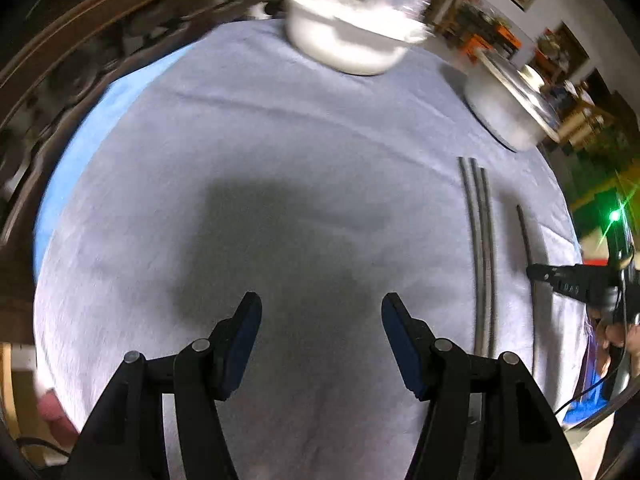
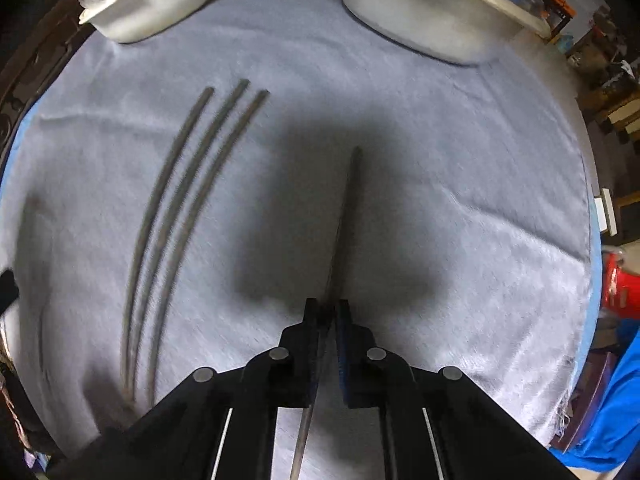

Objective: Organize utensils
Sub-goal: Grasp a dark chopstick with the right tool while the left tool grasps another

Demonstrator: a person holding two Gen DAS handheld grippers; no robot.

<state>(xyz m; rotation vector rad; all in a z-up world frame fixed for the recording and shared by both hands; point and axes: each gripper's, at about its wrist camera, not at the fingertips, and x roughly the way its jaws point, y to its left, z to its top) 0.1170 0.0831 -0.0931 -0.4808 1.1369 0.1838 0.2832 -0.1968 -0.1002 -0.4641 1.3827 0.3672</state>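
Three thin dark metal sticks [image 2: 180, 208] lie side by side on the grey cloth [image 2: 460, 184]; they also show in the left wrist view [image 1: 480, 248]. My right gripper [image 2: 327, 312] is shut on a fourth stick [image 2: 346, 216], which runs forward between its jaws just above the cloth. In the left wrist view that stick [image 1: 525, 240] and the right gripper [image 1: 534, 271] show at the right. My left gripper [image 1: 321, 308] is open and empty above the cloth's middle.
A white dish with a plastic-wrapped top [image 1: 352, 40] stands at the far edge; it also shows in the right wrist view [image 2: 148, 4]. A metal pot with a glass lid [image 1: 512, 108] stands at the far right, also in the right wrist view [image 2: 436, 8]. The cloth's edges drop off around.
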